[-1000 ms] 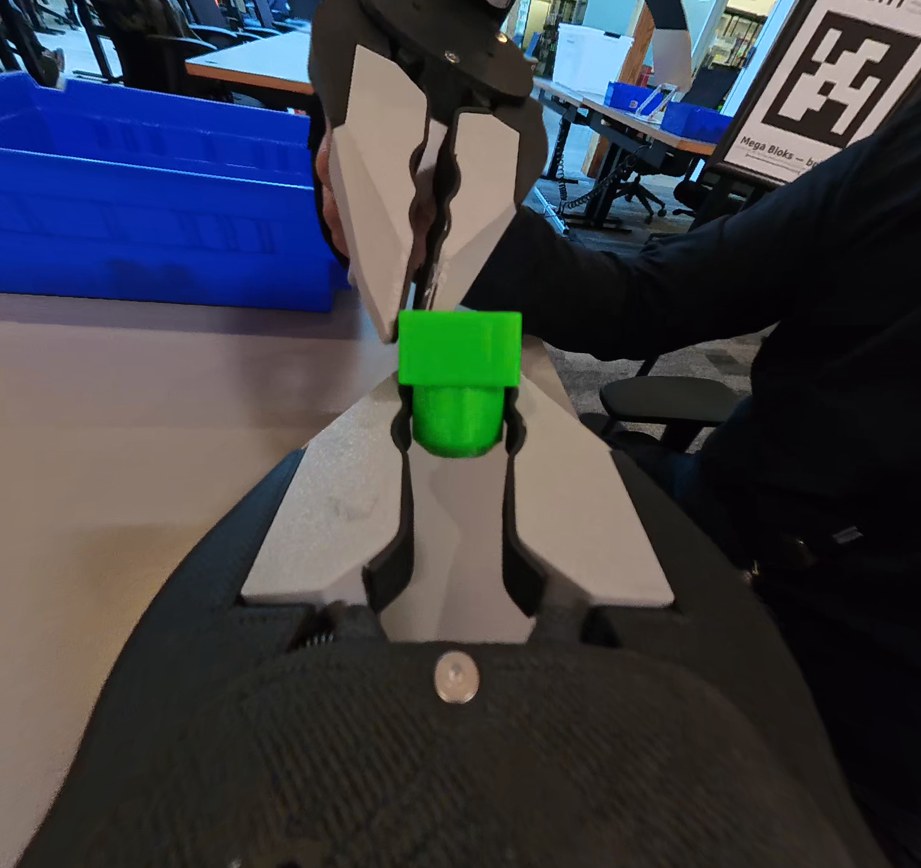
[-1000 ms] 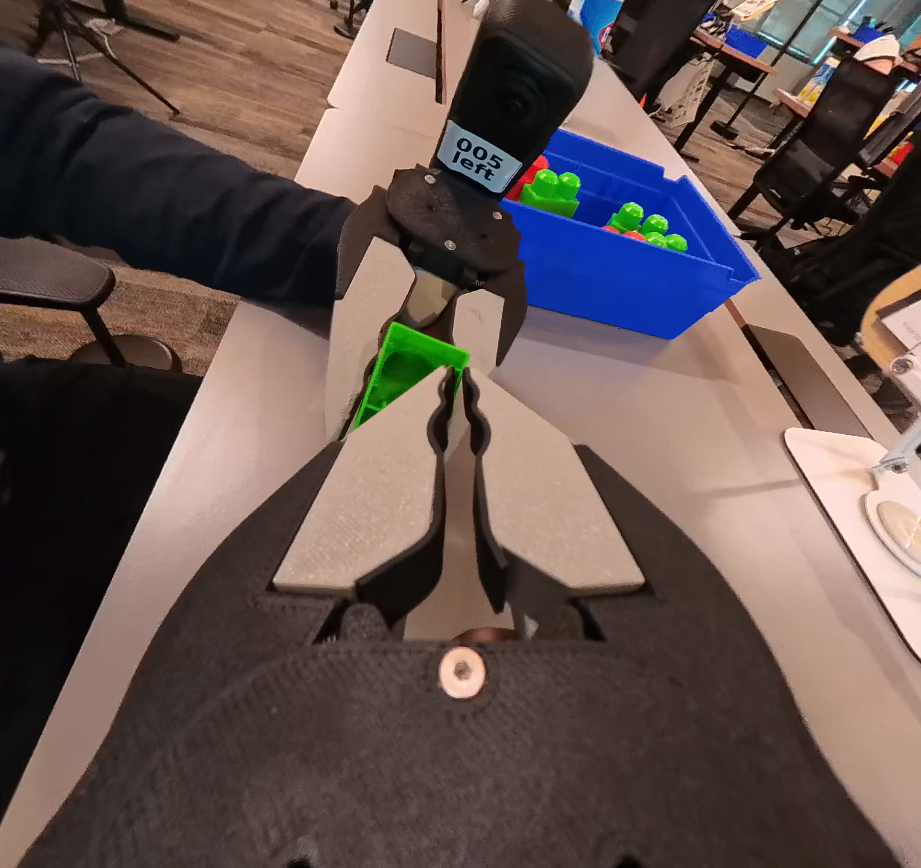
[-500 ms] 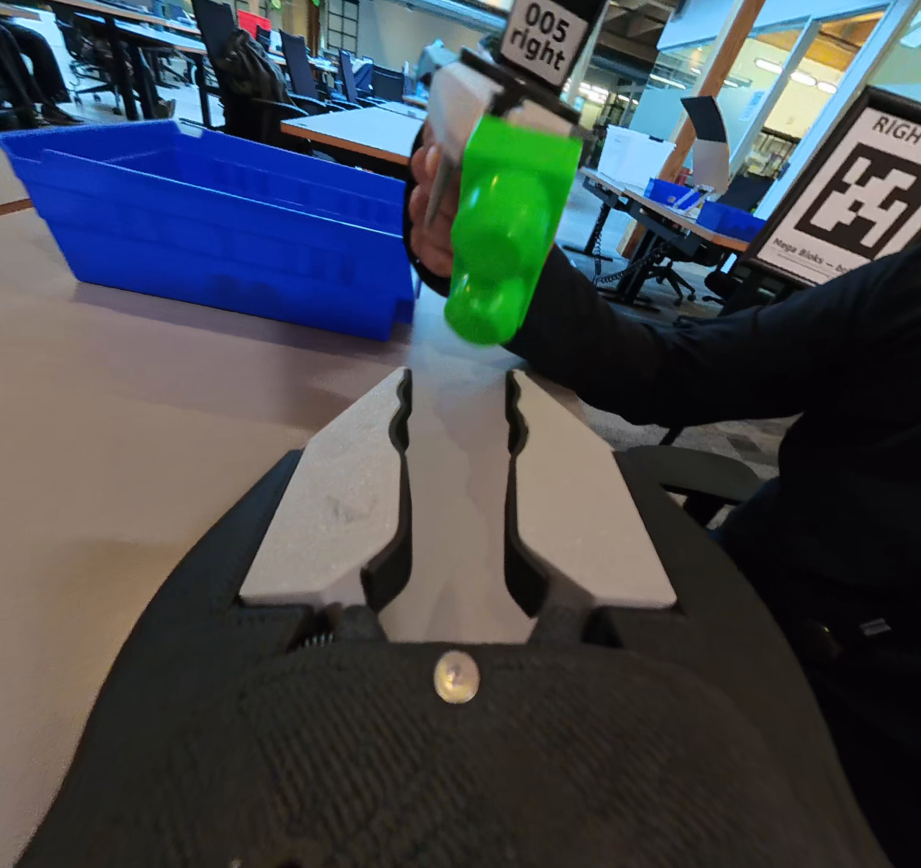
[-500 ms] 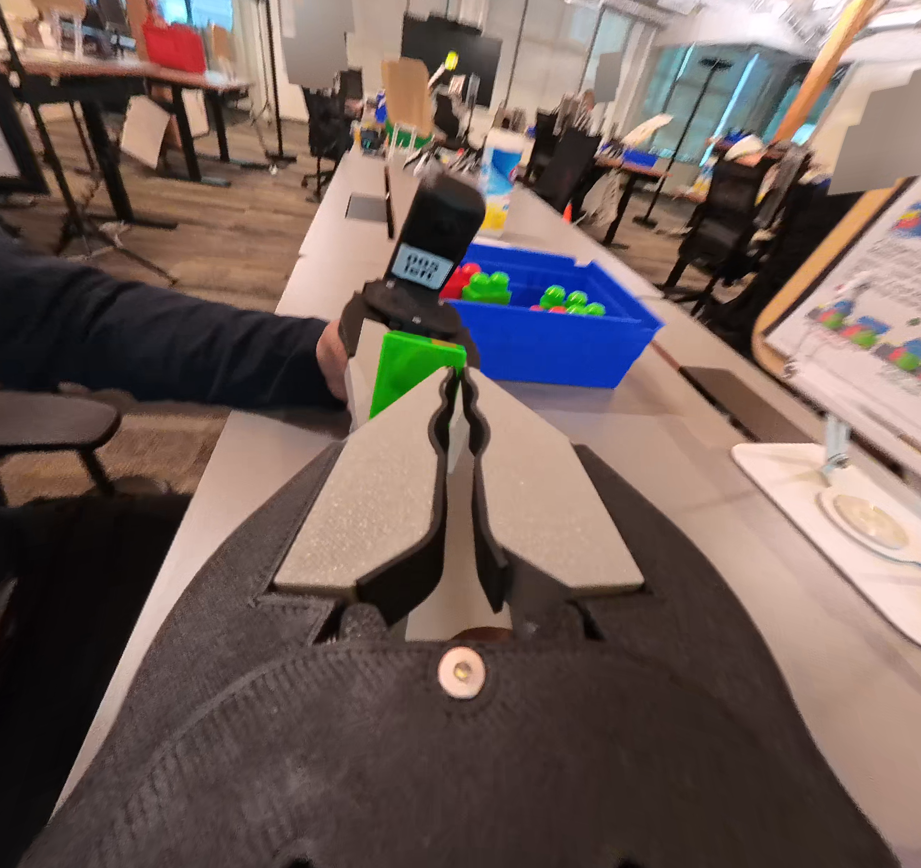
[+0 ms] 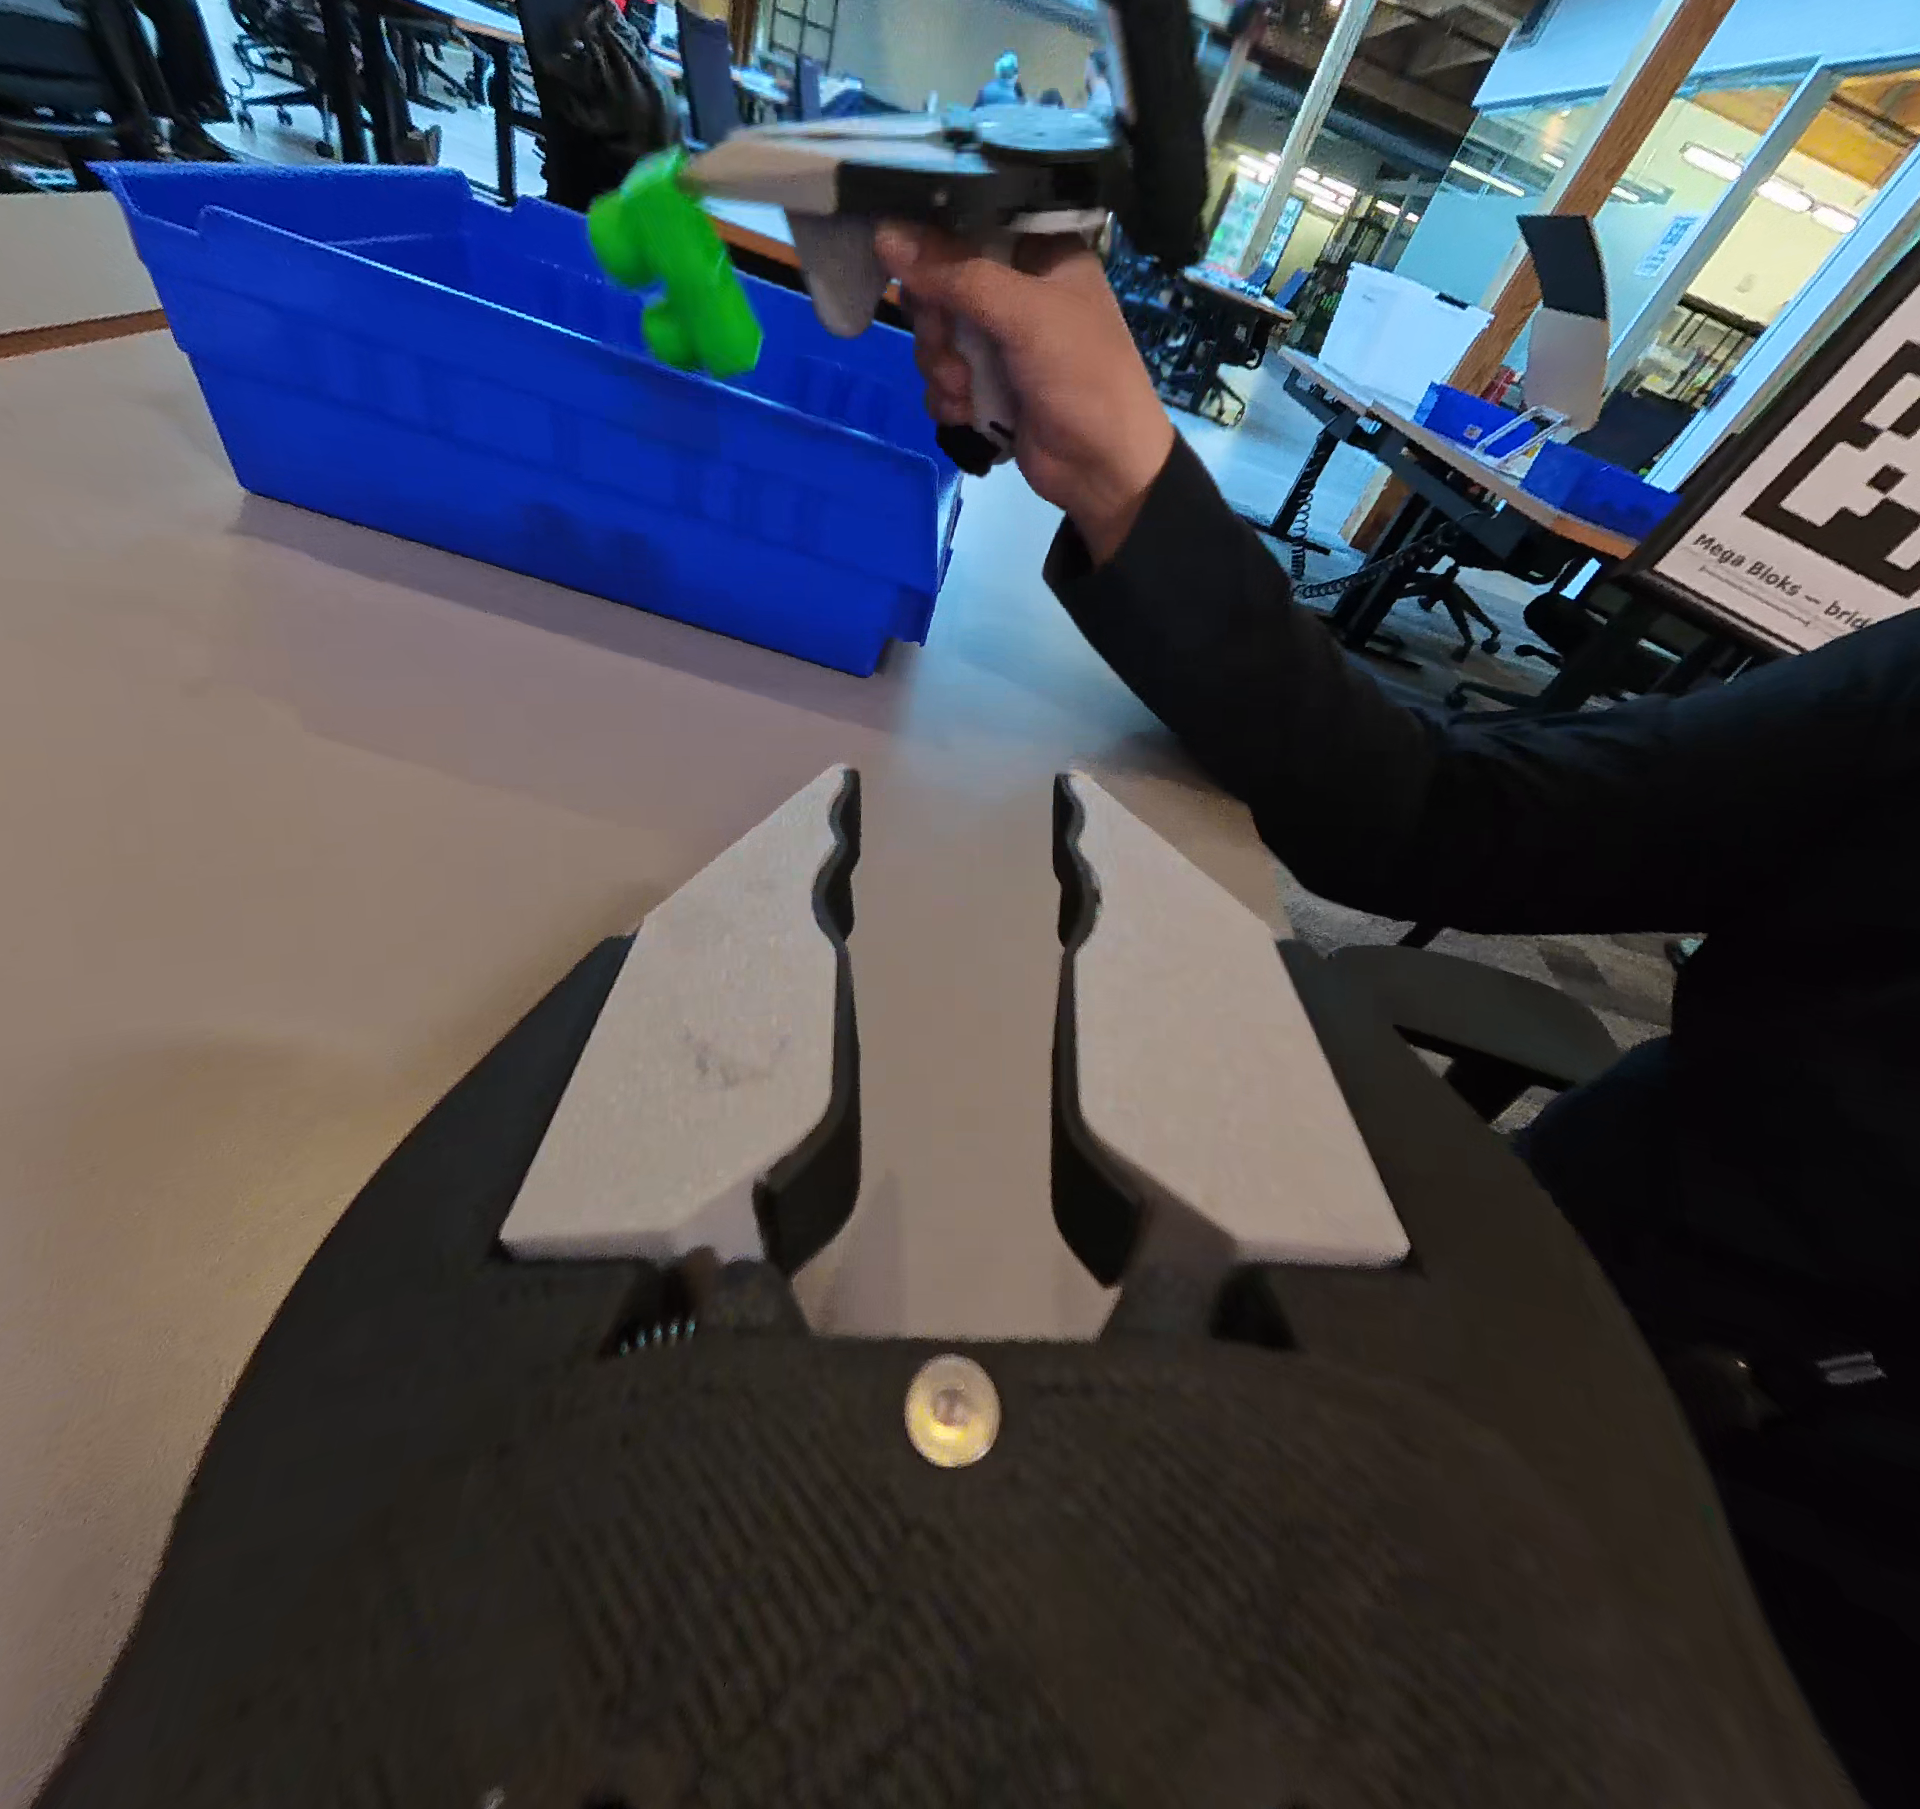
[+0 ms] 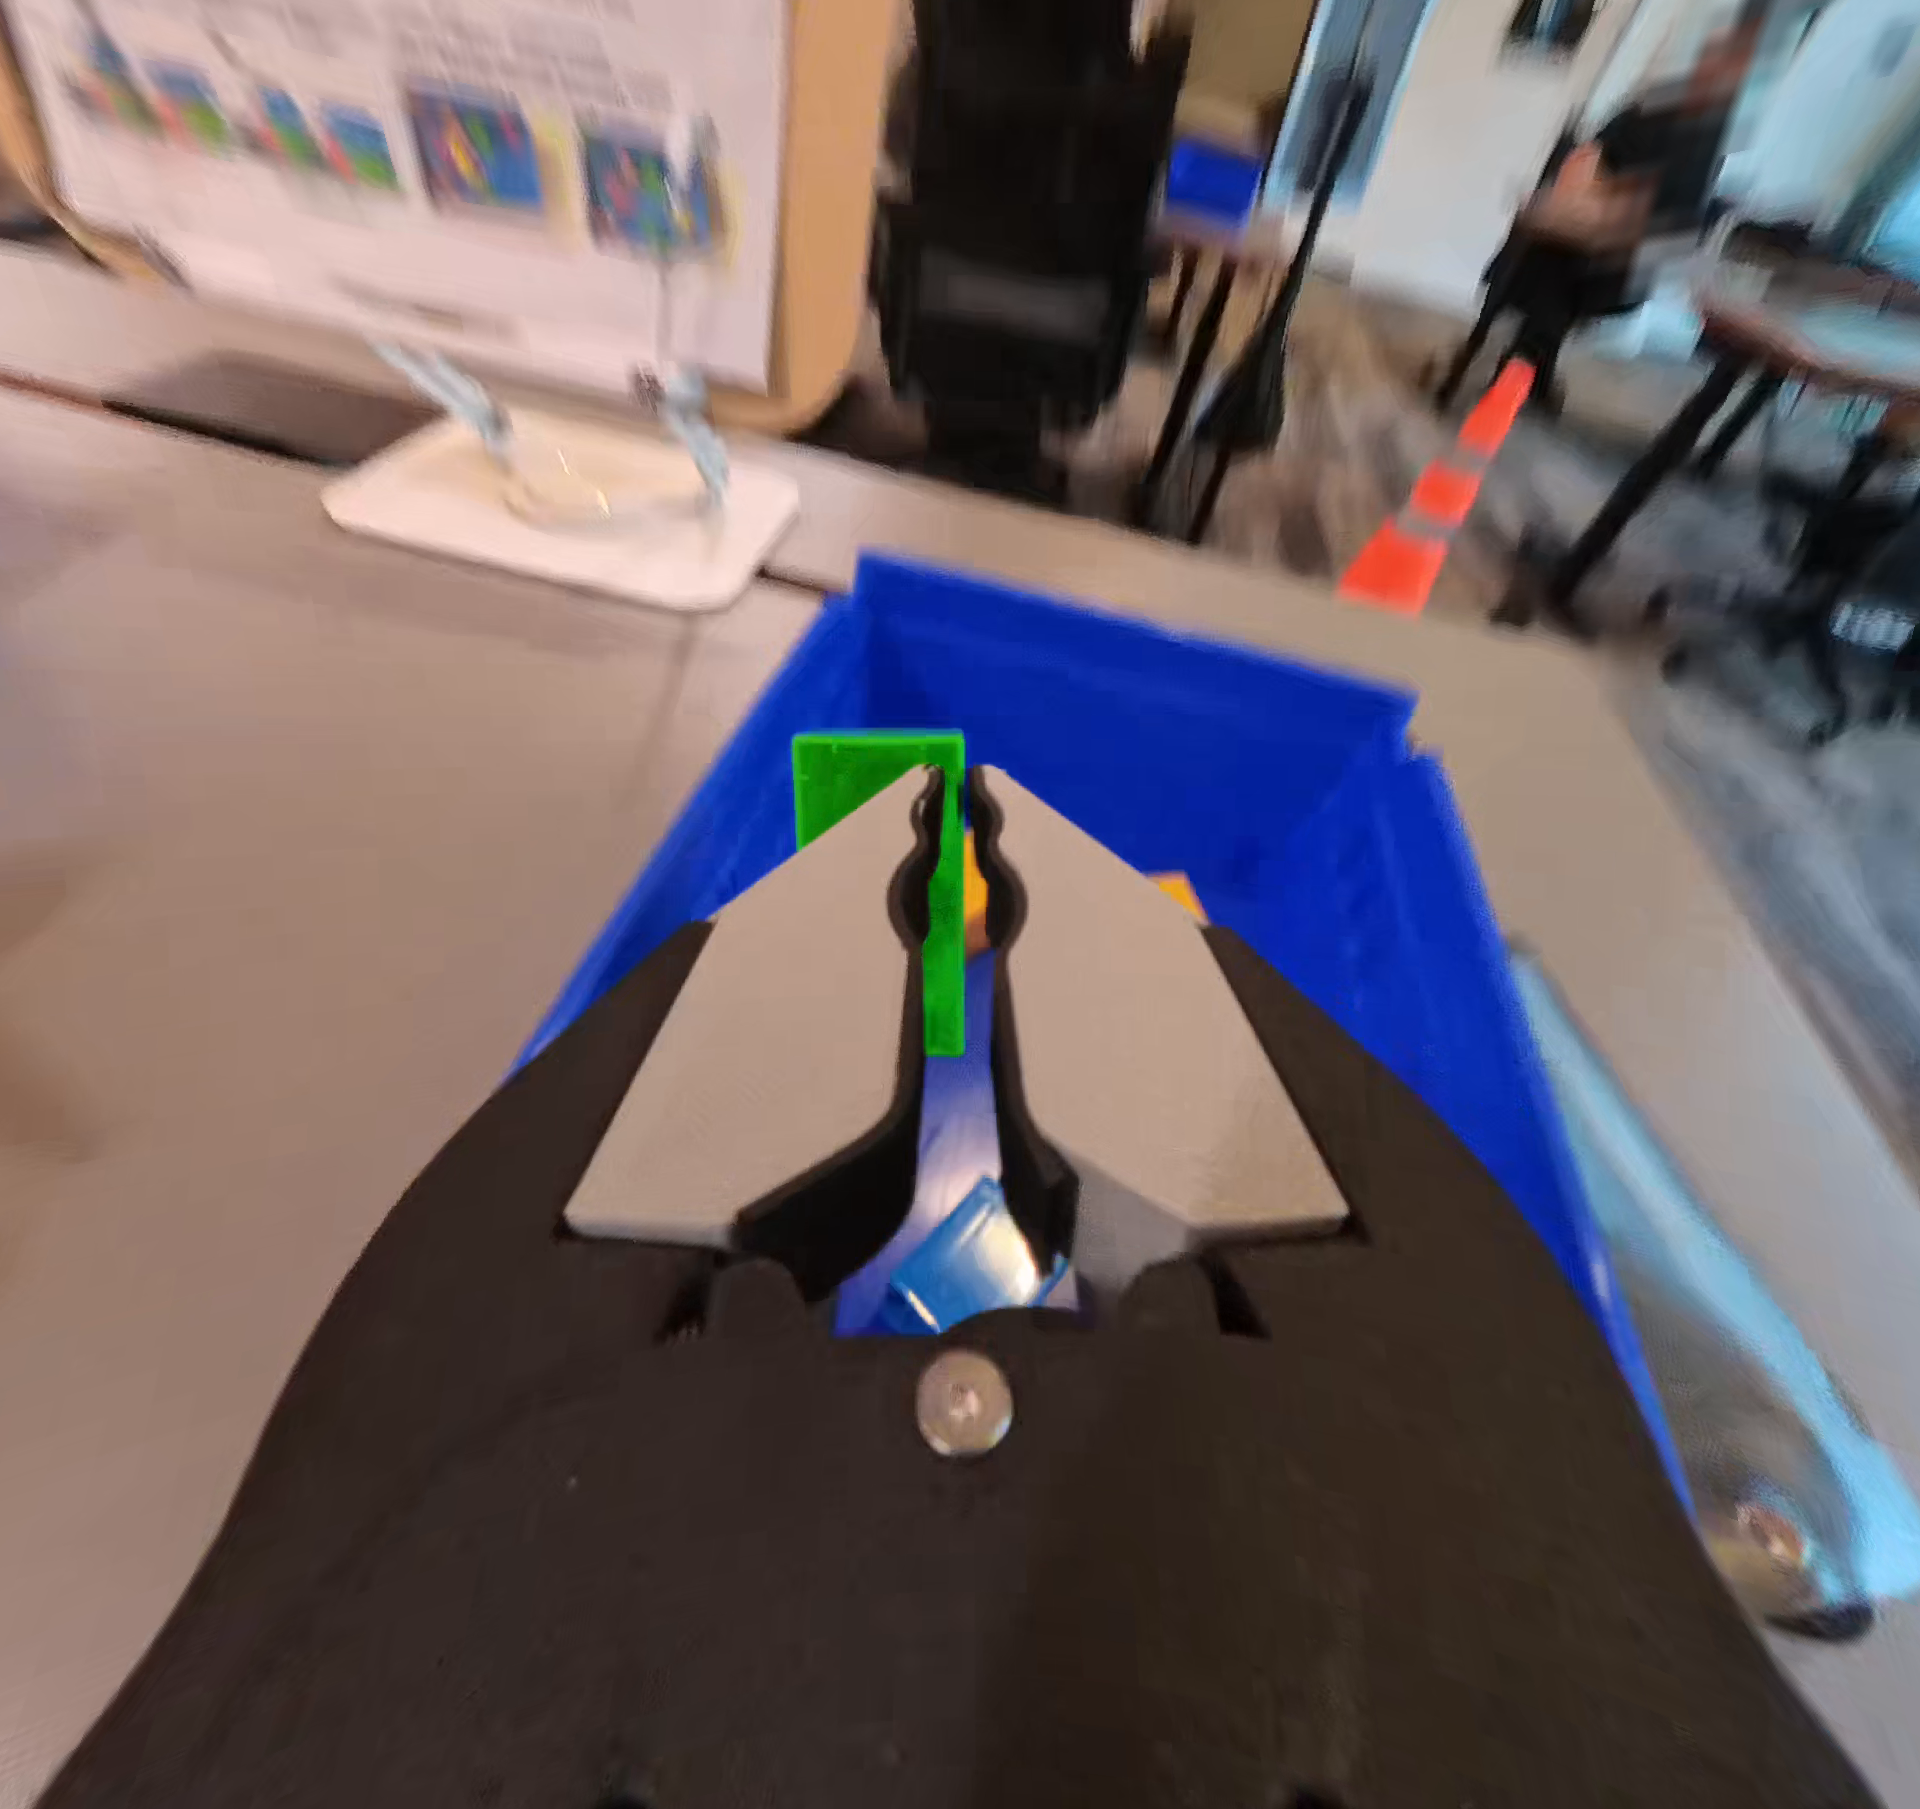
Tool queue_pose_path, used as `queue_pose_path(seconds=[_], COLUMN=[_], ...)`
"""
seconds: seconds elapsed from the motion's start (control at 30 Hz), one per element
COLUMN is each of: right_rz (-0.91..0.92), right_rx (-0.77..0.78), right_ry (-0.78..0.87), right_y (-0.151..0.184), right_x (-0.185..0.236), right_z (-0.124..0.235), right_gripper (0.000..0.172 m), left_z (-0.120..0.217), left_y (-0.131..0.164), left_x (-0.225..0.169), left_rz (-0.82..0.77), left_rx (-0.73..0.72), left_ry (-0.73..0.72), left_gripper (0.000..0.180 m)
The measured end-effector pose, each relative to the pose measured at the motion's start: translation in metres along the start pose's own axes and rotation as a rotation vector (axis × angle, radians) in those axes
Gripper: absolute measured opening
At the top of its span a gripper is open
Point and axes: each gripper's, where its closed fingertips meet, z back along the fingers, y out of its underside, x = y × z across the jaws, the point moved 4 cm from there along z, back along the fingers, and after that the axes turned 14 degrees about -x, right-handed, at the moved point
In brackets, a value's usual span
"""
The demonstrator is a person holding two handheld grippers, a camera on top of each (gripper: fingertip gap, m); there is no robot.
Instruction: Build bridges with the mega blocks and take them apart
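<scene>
Above the open blue bin (image 6: pixel 1195 720), the green block (image 6: pixel 940 928) hangs pinched by one thin wall between the nearly closed jaws of the right gripper (image 6: pixel 958 772), most of its body hanging off to one side of the fingers (the left wrist view shows it as a blurred green shape (image 5: pixel 675 273) drooping from the tips just over the bin's near wall (image 5: pixel 582 471)). Judging by this, the step in hand is the take-apart end of the task: returning a loose piece to the bin. To do it well, the block should be carried a little further past the rim so that it sits clearly over the interior before the jaws part; released too near the wall, it could strike the edge and bounce onto the worktop (image 5: pixel 260 772). Since the hold is on one wall only and off-centre, the block may swing or twist, so a steady, unhurried lowering seems wiser than a drop from height. Other pieces already lie inside, an orange one (image 6: pixel 975 876) and a blue one (image 6: pixel 966 1260) glimpsed between the fingers, so the green block should land beside them rather than be pressed down among them. The left gripper (image 5: pixel 956 783) waits over the bare worktop with its jaws apart and nothing between them, well clear of the bin, which is where it ought to remain for now.
</scene>
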Motion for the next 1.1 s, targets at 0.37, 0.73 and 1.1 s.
queue_pose_path(seconds=[0.37,0.73,1.1], right_rz=[0.058,0.204,0.032], right_rx=[-0.223,-0.57,-0.235], right_ry=[-0.052,-0.36,-0.735], right_y=[-0.032,-0.084,-0.018], right_x=[0.029,0.142,0.225], right_z=[0.005,0.044,0.017], right_gripper=[0.025,0.025,0.044], left_z=[0.001,-0.002,0.038], left_y=[0.002,0.01,-0.008], left_x=[0.003,0.005,0.005], left_rz=[0.01,-0.011,0.043], left_rx=[0.007,0.065,-0.059], left_ry=[-0.014,-0.031,-0.36], left_gripper=[0.035,0.035,0.035])
